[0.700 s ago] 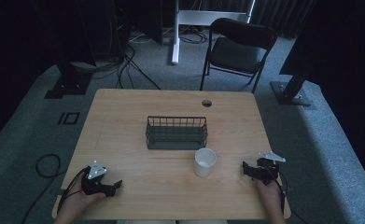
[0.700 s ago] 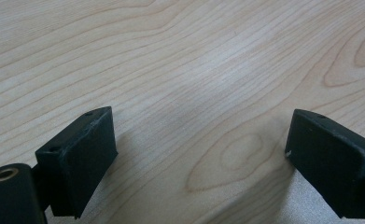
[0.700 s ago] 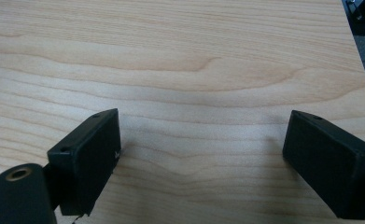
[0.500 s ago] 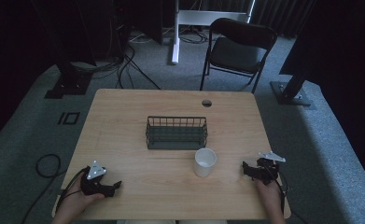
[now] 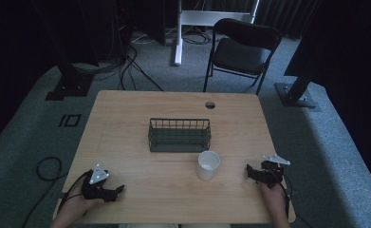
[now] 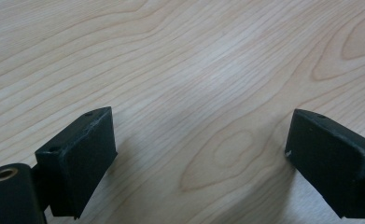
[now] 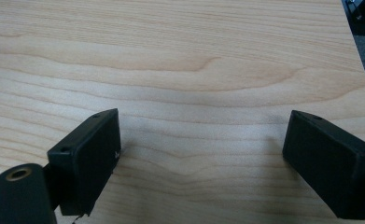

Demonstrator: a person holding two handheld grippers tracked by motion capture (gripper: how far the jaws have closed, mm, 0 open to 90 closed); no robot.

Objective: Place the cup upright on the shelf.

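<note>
In the high view a white cup (image 5: 208, 164) stands upright on the wooden table (image 5: 126, 128), just in front of a dark green wire basket (image 5: 179, 135) at the table's middle. My left gripper (image 5: 118, 190) rests at the front left corner, held by a hand, pointing right. My right gripper (image 5: 249, 173) sits at the front right, pointing left toward the cup, a short gap away. Both stand open. In the left gripper view the left gripper (image 6: 199, 154) spans bare wood, and in the right gripper view the right gripper (image 7: 201, 158) does the same.
A round cable hole (image 5: 210, 104) lies near the table's far edge. A black folding chair (image 5: 240, 50) stands behind the table. Cables (image 5: 45, 166) trail on the grey carpet at the left. The table's right edge (image 7: 357, 56) is close to my right gripper.
</note>
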